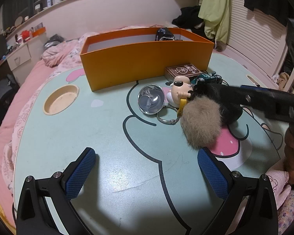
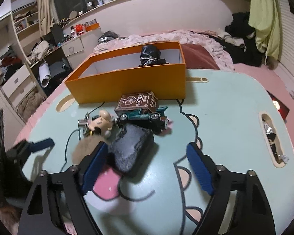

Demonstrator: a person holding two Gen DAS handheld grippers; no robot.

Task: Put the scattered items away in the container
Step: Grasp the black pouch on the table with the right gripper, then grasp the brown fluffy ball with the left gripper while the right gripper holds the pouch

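Observation:
An orange box [image 1: 139,66] [image 2: 127,84] stands at the table's far side with a black item [image 2: 150,55] inside. In front lie a brown card pack [image 1: 183,71] [image 2: 137,101], a teal toy car [image 2: 145,116], a doll-head keychain [image 1: 180,90] [image 2: 101,122], a round clear case [image 1: 151,101], a beige pompom [image 1: 201,123] and a dark fuzzy pouch [image 2: 131,148]. My left gripper [image 1: 146,173] is open above bare table. My right gripper [image 2: 147,166] is open, its jaws on either side of the pouch, and shows in the left wrist view [image 1: 264,101].
The mint cartoon-printed table [image 1: 107,146] has a round cup recess [image 1: 61,102] at left and a slot [image 2: 272,139] at right. It sits on a pink bed [image 1: 7,117]; shelves and drawers [image 2: 19,74] stand at left.

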